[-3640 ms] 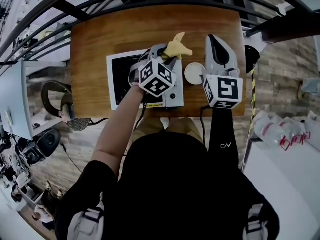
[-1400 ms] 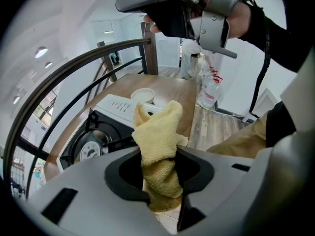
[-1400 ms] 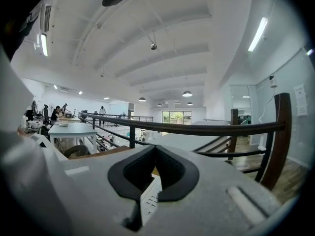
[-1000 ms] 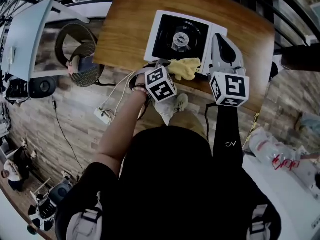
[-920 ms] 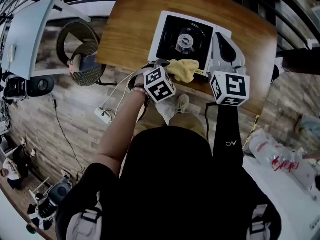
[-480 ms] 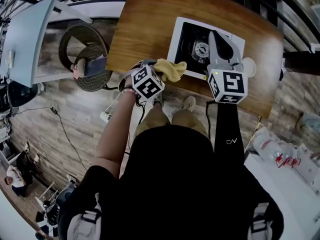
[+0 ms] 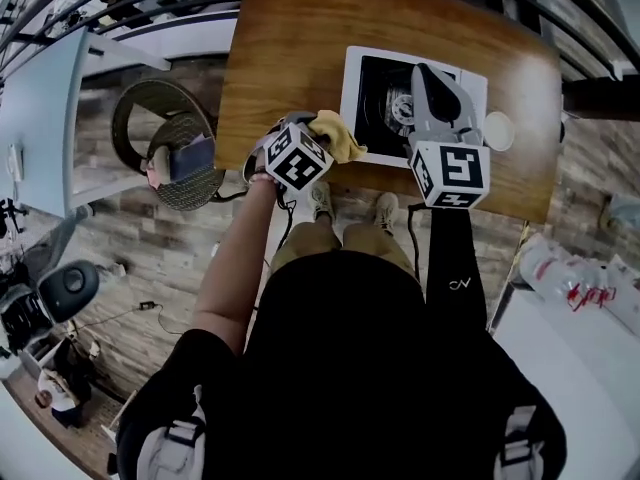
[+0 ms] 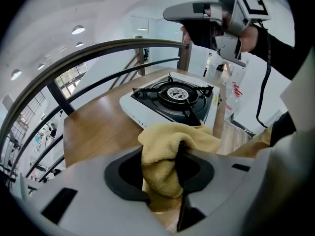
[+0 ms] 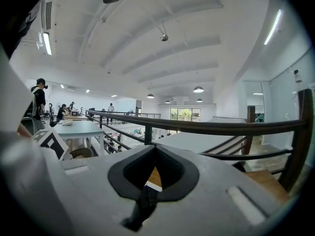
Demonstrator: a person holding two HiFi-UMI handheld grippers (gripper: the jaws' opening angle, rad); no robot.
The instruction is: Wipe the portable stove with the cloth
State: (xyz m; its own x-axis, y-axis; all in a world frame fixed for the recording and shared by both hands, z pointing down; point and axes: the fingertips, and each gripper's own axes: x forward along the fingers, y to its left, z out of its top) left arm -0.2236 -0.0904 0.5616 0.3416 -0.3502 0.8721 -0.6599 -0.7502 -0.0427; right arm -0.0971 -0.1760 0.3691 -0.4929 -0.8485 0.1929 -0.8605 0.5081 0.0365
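while your left gripper (image 7: 322, 136) pinches the yellow cloth (image 7: 341, 134) at the stove's (image 7: 372, 98) lower-left corner, your right gripper (image 7: 429, 76) hangs over the stove, jaws pressed together, above the wooden table (image 7: 290, 48) beside a railing (image 7: 150, 6).

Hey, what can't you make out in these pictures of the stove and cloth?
Head view: the right gripper covers part of the burner on the portable stove.
Left gripper view: the cloth hides the stove's near edge, so contact is unclear.
Head view: the round white thing beside the stove is too small to name.
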